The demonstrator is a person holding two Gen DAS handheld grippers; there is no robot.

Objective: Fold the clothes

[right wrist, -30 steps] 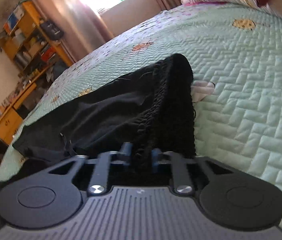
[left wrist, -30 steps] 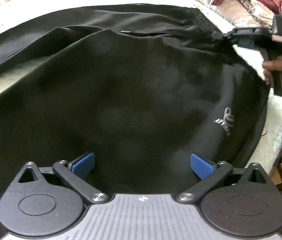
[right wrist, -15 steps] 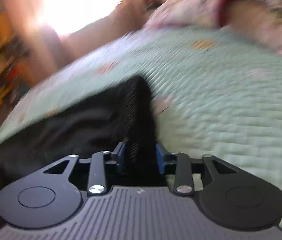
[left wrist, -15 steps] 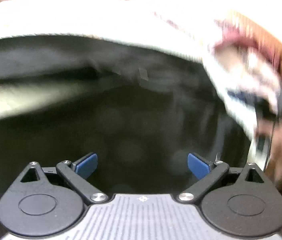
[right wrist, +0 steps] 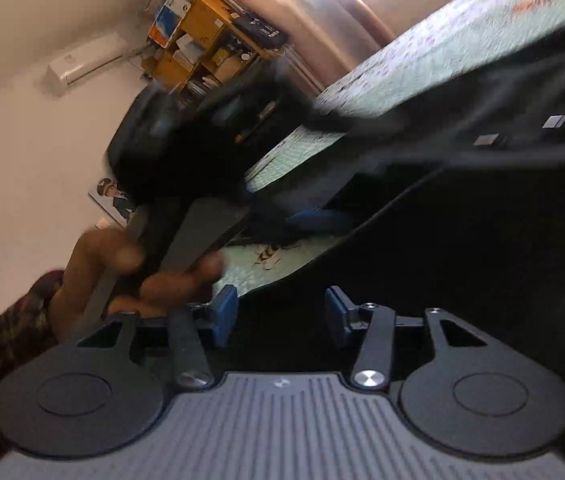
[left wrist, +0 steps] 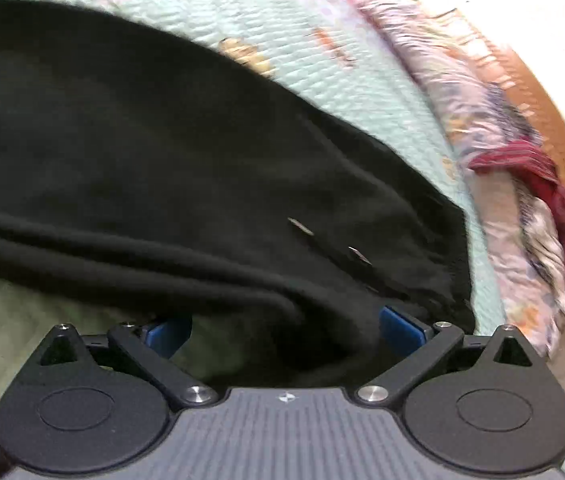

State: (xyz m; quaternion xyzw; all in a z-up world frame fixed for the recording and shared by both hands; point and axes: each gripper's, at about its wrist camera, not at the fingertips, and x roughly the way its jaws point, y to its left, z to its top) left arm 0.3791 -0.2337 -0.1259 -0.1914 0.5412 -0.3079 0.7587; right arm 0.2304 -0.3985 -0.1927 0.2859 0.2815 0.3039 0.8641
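On the quilted bed [left wrist: 362, 92], my black trousers [left wrist: 162, 152] lie doubled lengthwise, one fold made, cross-folds left, I judge. My left hand-held gripper [left wrist: 282, 330] gapes wide over their near edge, gripping nothing. My right hand-held gripper [right wrist: 278, 312], at the trousers' dark cloth, has just been opening; its blue pads [right wrist: 224, 312] clamp nothing.

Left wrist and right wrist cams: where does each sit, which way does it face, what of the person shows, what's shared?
Left wrist: on the left gripper, looking down its wide-apart fingers over the black garment and green quilt; no body visible.
Right wrist: on the right gripper, jaws just opened, facing the room's shelf; shows a hand and plaid sleeve.
Shared: garment and quilt.
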